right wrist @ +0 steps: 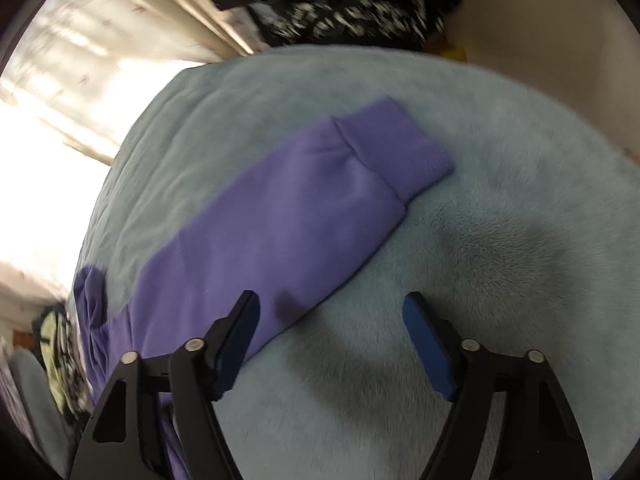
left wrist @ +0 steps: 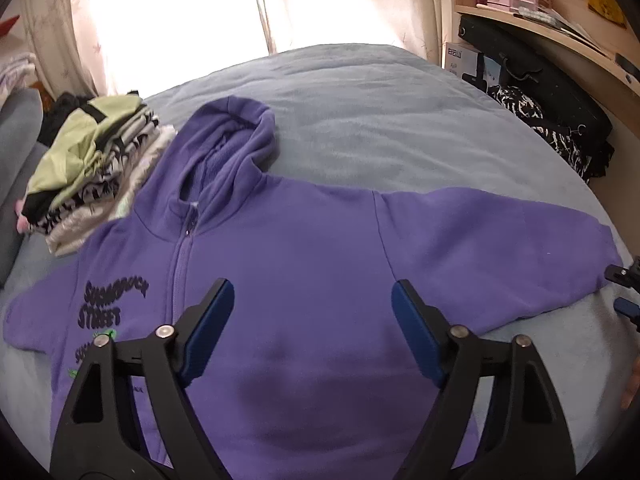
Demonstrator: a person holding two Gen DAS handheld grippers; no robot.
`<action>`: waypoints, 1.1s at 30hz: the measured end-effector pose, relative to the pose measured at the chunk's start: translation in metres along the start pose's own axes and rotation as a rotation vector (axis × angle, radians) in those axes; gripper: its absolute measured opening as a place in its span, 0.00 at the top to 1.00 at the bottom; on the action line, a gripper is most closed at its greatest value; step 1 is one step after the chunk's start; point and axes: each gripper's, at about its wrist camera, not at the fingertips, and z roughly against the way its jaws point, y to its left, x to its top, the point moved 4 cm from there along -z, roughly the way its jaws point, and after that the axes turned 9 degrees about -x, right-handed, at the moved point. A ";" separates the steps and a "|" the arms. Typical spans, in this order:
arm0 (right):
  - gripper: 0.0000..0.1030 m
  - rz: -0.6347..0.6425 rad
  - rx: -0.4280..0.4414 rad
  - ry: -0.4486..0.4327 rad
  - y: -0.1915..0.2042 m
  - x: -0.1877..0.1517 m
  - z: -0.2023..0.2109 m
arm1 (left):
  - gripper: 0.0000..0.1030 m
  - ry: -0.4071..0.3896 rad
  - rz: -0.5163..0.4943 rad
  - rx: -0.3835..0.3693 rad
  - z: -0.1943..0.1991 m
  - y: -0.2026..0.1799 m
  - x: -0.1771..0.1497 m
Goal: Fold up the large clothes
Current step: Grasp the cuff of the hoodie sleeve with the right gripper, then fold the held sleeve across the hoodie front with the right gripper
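Note:
A purple zip hoodie (left wrist: 288, 264) with black chest lettering lies face up on a pale blue bed cover (left wrist: 380, 120), hood toward the window, sleeves spread. My left gripper (left wrist: 312, 300) is open and empty above the hoodie's chest. My right gripper (right wrist: 330, 312) is open and empty, hovering over the bed just beside the hoodie's right sleeve (right wrist: 280, 216), whose cuff (right wrist: 396, 152) lies flat. The right gripper also shows at the right edge of the left wrist view (left wrist: 624, 292).
A stack of folded clothes (left wrist: 88, 168) sits on the bed left of the hood. Curtains (left wrist: 180, 20) hang behind the bed. A wooden shelf (left wrist: 560, 40) with boxes and dark patterned clothes (left wrist: 540, 120) stands at the right.

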 end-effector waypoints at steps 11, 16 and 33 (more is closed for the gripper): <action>0.87 -0.084 0.032 -0.051 0.013 0.029 -0.029 | 0.45 -0.019 0.062 -0.034 0.019 0.033 0.005; 0.88 0.075 0.207 -0.217 0.082 0.019 0.043 | 0.45 -0.029 0.101 -0.021 0.036 0.059 0.005; 0.31 0.863 0.348 0.012 0.357 -0.268 0.029 | 0.44 -0.027 0.303 -0.021 0.078 0.226 -0.050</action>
